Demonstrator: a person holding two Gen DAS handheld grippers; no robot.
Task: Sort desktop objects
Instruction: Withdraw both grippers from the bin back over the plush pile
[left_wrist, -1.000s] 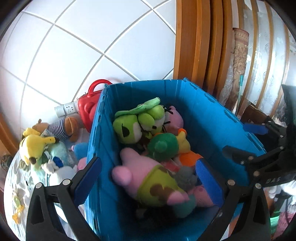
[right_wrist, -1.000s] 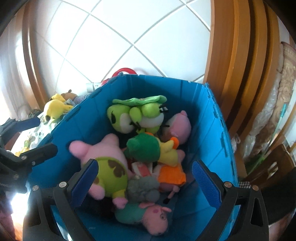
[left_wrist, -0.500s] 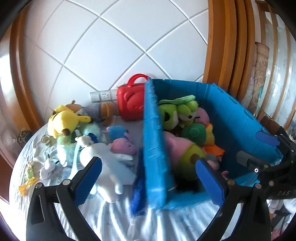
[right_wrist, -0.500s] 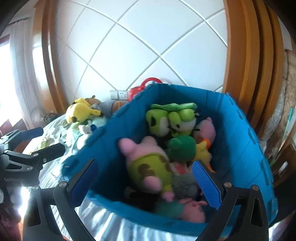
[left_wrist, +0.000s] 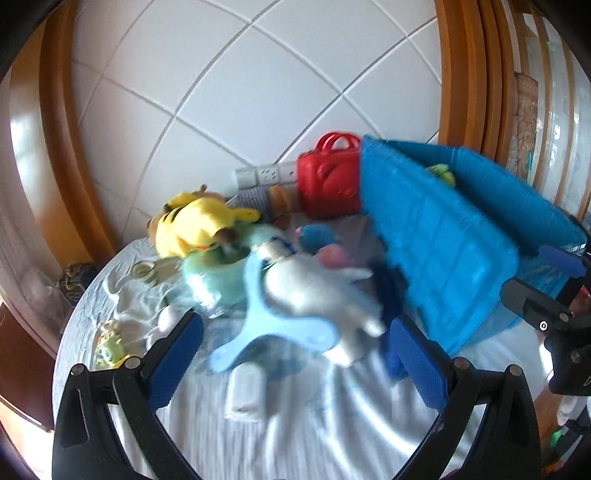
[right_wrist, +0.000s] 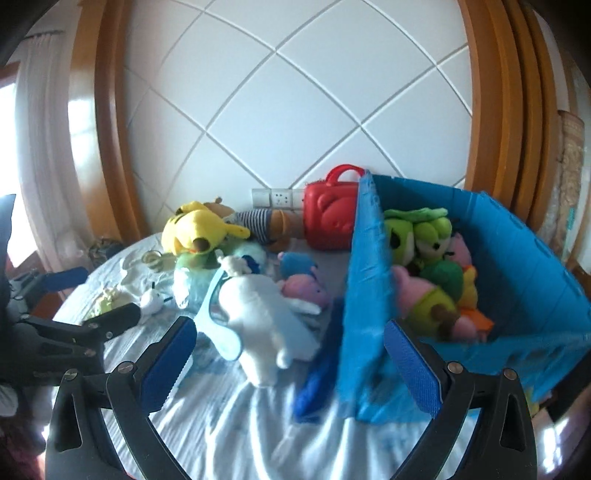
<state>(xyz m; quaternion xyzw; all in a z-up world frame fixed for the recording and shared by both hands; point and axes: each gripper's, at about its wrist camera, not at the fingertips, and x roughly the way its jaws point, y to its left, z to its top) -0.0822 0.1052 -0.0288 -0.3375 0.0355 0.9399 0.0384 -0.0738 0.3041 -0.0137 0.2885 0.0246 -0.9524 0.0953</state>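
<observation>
A blue crate stands on the right of the white-clothed table and holds a green frog plush, a pink star plush and other soft toys. Left of it lie a white plush with pale blue ears, a yellow plush, a pink plush and a blue one. My right gripper is open and empty, straddling the crate's near corner. My left gripper is open and empty just before the white plush, with the crate to its right.
A red toy case stands against the tiled wall beside a socket strip. A dark blue item lies along the crate's left wall. Small trinkets lie near the table's left edge. Wooden frames flank the wall.
Both grippers have pulled back from over the crate and swung left. The loose plush toys on the table have come into view. Both stay open.
</observation>
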